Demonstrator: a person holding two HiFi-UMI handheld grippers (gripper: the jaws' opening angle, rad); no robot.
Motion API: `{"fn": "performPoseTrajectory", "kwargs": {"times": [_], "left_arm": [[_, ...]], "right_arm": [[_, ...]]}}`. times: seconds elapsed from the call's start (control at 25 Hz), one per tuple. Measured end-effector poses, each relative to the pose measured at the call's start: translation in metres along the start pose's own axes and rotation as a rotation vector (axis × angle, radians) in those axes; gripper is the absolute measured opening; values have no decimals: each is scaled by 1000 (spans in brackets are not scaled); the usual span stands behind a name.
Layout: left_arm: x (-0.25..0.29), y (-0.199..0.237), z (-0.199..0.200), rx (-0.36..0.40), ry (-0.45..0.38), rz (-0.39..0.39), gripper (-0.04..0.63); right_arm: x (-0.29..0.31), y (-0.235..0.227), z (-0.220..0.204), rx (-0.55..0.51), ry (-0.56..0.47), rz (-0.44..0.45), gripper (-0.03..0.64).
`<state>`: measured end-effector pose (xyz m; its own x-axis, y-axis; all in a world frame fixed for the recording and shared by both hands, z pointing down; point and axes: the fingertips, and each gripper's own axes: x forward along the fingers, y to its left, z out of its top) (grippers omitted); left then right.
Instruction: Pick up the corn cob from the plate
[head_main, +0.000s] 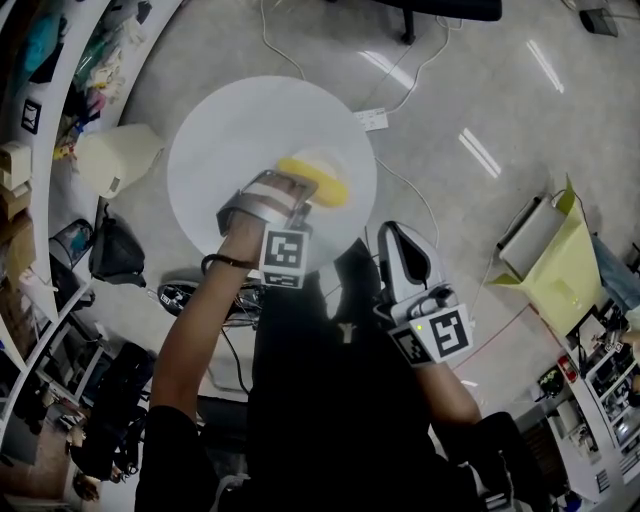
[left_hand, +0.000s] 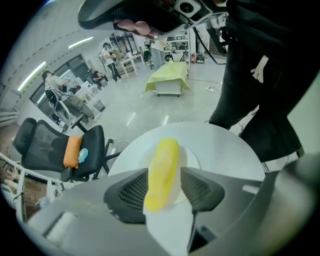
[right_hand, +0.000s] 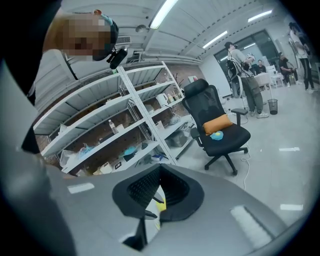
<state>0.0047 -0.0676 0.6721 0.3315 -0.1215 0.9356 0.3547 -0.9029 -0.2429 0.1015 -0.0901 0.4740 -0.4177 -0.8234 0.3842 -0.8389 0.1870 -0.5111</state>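
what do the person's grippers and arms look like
The left gripper and right gripper have pale grey bodies with black mesh-textured pads and a cube of black-and-white square markers. The person wears a black short-sleeved top and a dark band on the left wrist.

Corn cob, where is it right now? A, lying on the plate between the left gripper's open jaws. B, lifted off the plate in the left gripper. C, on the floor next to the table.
A: the corn cob lies on the plate, and the left gripper straddles it, jaws apart.
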Motion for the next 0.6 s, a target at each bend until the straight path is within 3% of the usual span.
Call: {"fn": "performPoseTrajectory", "kwargs": {"times": [0.2,0.6], "left_arm": [[15,6,-6,21,23,-26,230],[43,-2,-10,73,49,-153,301]], "right_arm": [[5,-6,-2,6,0,-6,9],[8,-8,-9,23,22,-22,9]]}}
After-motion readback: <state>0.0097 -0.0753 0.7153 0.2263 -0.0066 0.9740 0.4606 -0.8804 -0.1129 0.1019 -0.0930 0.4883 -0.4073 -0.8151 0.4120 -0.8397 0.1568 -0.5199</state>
